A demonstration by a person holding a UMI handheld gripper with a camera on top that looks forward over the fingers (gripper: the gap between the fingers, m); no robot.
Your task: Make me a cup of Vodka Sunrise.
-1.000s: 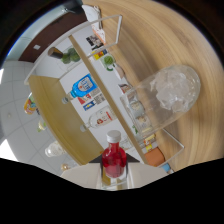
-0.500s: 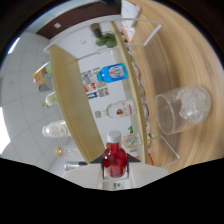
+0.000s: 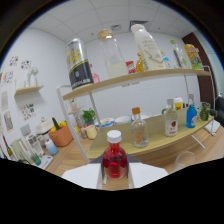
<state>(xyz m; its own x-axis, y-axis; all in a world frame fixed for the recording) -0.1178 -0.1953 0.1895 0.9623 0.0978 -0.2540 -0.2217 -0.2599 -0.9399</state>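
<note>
Held tilted a second ago, the small white-capped bottle of red syrup [image 3: 114, 159] now stands upright, clamped between the tongs [image 3: 115, 176]; pouring seems finished, the wooden counter [image 3: 150, 145] beyond.

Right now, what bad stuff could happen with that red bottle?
The red bottle sits upright in the gripper, held only low down, so it could tip or slip and spill. A clear glass stands close beside it, and other bottles, like the clear bottle on the counter just beyond, could get knocked.
</note>
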